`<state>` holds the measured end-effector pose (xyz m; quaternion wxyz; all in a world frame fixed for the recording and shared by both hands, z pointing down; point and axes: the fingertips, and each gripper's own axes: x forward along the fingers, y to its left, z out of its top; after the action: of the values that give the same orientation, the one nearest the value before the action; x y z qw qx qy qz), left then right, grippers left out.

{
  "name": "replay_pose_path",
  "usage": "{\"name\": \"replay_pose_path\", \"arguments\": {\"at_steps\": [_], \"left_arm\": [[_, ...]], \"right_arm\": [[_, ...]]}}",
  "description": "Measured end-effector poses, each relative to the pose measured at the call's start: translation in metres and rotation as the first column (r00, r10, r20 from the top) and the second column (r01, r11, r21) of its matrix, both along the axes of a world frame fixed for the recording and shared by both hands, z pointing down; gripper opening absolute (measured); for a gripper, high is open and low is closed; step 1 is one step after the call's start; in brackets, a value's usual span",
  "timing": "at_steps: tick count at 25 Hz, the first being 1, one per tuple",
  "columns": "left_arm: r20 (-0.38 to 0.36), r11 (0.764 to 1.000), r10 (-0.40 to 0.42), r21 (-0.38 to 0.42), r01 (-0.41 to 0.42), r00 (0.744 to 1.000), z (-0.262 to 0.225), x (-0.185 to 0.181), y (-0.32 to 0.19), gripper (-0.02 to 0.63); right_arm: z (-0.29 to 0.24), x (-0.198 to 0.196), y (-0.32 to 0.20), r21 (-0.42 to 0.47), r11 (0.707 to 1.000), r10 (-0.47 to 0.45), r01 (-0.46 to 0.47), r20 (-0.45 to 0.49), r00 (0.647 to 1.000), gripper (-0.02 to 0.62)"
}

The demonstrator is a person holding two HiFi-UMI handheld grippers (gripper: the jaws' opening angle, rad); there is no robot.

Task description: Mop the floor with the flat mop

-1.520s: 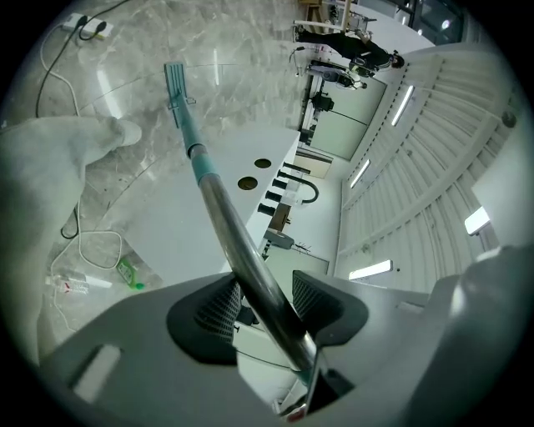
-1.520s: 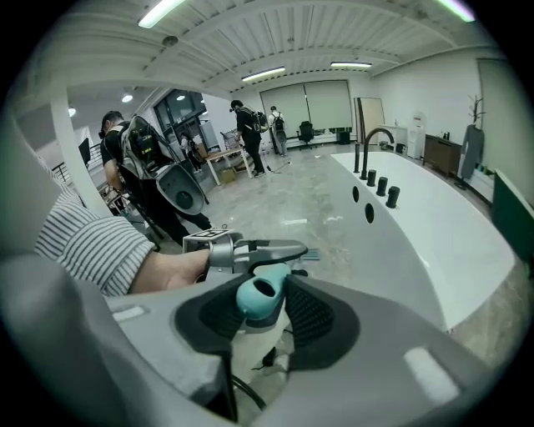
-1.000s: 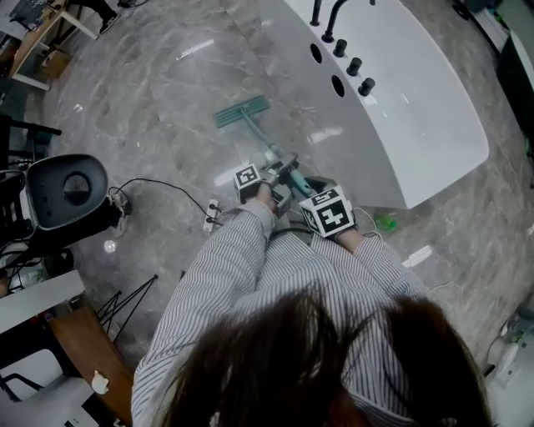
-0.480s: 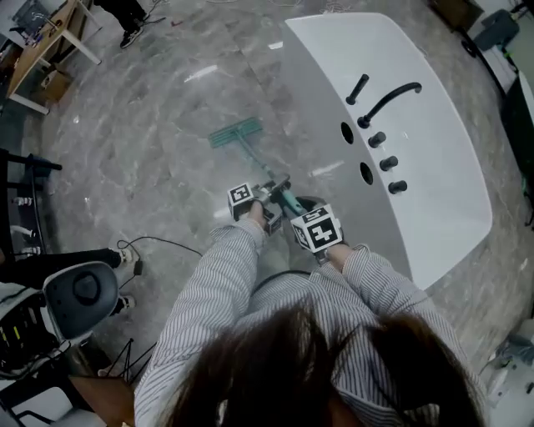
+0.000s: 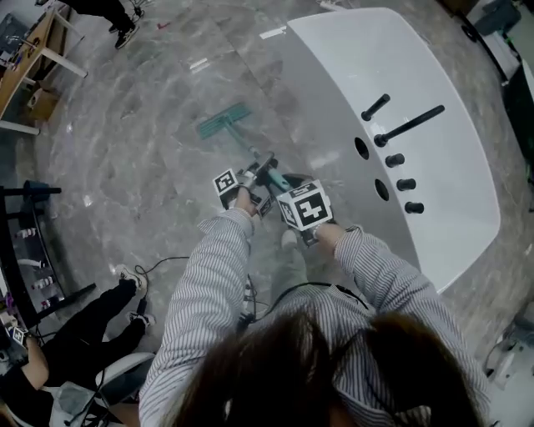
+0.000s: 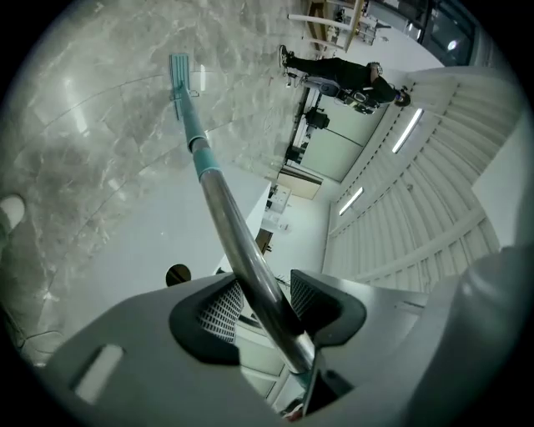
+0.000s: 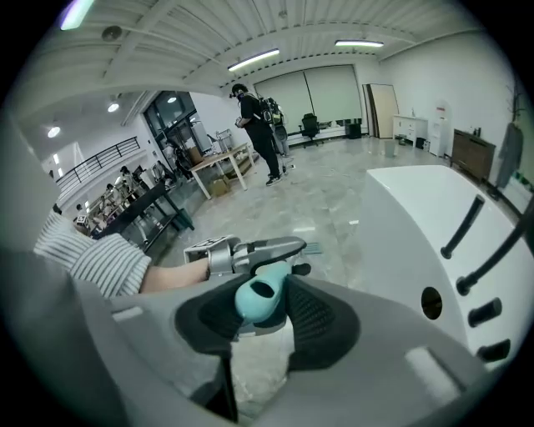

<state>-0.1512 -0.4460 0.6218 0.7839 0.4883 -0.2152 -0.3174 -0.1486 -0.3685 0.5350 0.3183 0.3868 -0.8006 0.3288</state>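
Observation:
The flat mop's teal head (image 5: pixel 224 122) lies on the grey marble floor, and its pole (image 5: pixel 254 155) slants back toward me. My left gripper (image 5: pixel 253 178) is shut on the metal pole (image 6: pixel 254 288), which runs between its pads out to the mop head (image 6: pixel 179 72). My right gripper (image 5: pixel 282 192) sits just behind it, shut on the teal handle end (image 7: pixel 257 300). In the right gripper view, the left gripper (image 7: pixel 250 250) shows straight ahead. Striped sleeves cover both arms.
A white bathtub (image 5: pixel 434 75) with black taps (image 5: pixel 407 125) flanks the mop on the right. A seated person's legs (image 5: pixel 92 321) and a cable (image 5: pixel 171 263) are at lower left. A wooden table (image 5: pixel 21 71) and a standing person (image 5: pixel 117 10) are far left.
Both grippers and the mop have shifted left and away along the floor beside the tub. The view has turned: a black and grey device has left it and a seated person's legs have come in.

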Motion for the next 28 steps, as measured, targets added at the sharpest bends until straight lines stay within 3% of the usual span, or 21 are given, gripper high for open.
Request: {"name": "replay_pose_path", "arguments": {"at_steps": [3, 7, 16, 20, 28], "left_arm": [[-0.007, 0.999, -0.028, 0.017, 0.028, 1.000, -0.004, -0.005, -0.022, 0.187], [0.013, 1.000, 0.011, 0.026, -0.011, 1.000, -0.003, 0.004, -0.034, 0.186], [0.037, 0.999, 0.041, 0.000, -0.041, 0.998, -0.003, 0.021, -0.023, 0.175], [0.045, 0.997, 0.072, -0.002, -0.072, 0.996, -0.003, 0.037, 0.000, 0.173], [0.051, 0.999, 0.046, -0.010, -0.045, 0.998, 0.015, 0.084, 0.088, 0.172]], "right_arm": [[-0.006, -0.003, -0.023, 0.009, 1.000, 0.024, -0.024, 0.015, 1.000, 0.129], [-0.002, 0.005, -0.035, 0.015, 1.000, -0.007, 0.007, 0.008, 1.000, 0.129], [-0.002, 0.022, -0.024, -0.004, 1.000, -0.025, 0.025, -0.023, 0.999, 0.124], [-0.001, 0.038, -0.002, -0.004, 0.999, -0.040, 0.040, -0.032, 0.999, 0.123], [0.017, 0.086, 0.088, -0.012, 0.997, -0.074, 0.074, -0.042, 0.996, 0.123]]}}
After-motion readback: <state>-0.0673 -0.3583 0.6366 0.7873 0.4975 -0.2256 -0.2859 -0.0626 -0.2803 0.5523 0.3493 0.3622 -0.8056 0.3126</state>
